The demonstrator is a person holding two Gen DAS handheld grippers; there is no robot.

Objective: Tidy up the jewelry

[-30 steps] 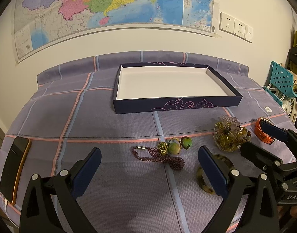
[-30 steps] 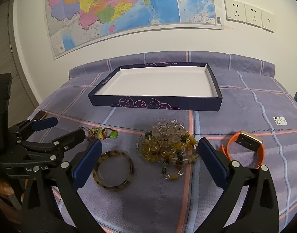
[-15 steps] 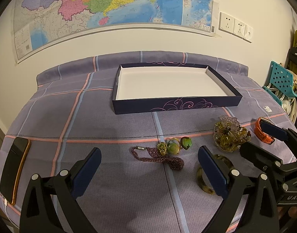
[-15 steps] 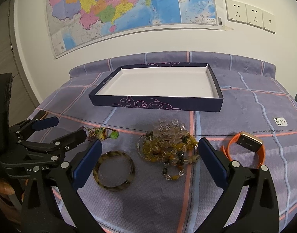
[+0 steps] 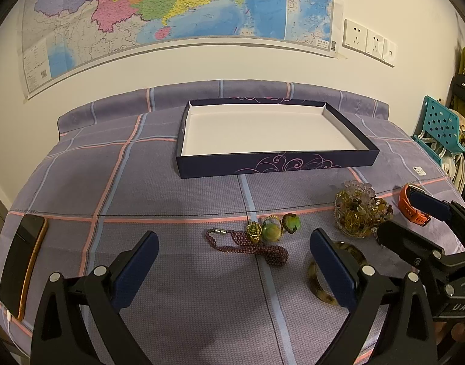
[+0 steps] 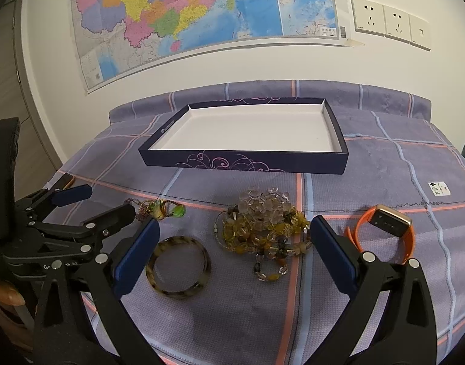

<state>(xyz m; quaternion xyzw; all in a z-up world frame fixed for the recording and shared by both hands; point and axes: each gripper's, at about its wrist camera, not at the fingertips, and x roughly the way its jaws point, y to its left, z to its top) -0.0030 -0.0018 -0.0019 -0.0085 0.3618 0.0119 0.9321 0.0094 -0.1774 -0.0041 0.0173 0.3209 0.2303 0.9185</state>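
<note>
Left claw (image 5: 232,261): spread wide, holding nothing, hovering low over the checked purple cloth (image 5: 177,273); the right wrist view shows it from the side (image 6: 101,202), jaws also apart.
Right claw (image 6: 234,248): spread wide, nothing between the blue pads; the left wrist view catches it at the right edge (image 5: 410,216).
Between the left claw's fingers: a dark red bead strand (image 5: 250,246) with a gold charm and green beads (image 5: 272,229), lying flat on the cloth.
Between the right claw's fingers: a tortoiseshell bangle (image 6: 177,267) and a heap of amber and clear bead bracelets (image 6: 263,226), near each other but apart.
Seen better from the right: the whole bangle ring; from the left its far side is hidden behind the right finger (image 5: 331,267).
Orange watch (image 6: 384,228): just right of the right claw, on its side; the left view shows only part of the strap (image 5: 410,210).
Box tray (image 6: 247,159): dark blue walls, white inside, nothing in it, beyond all the jewelry.
Only in the left view: a phone (image 5: 21,261) at the cloth's left edge, and a teal perforated chair (image 5: 439,124) far right.
Both views: wall map (image 5: 171,9) and sockets (image 6: 390,22).
</note>
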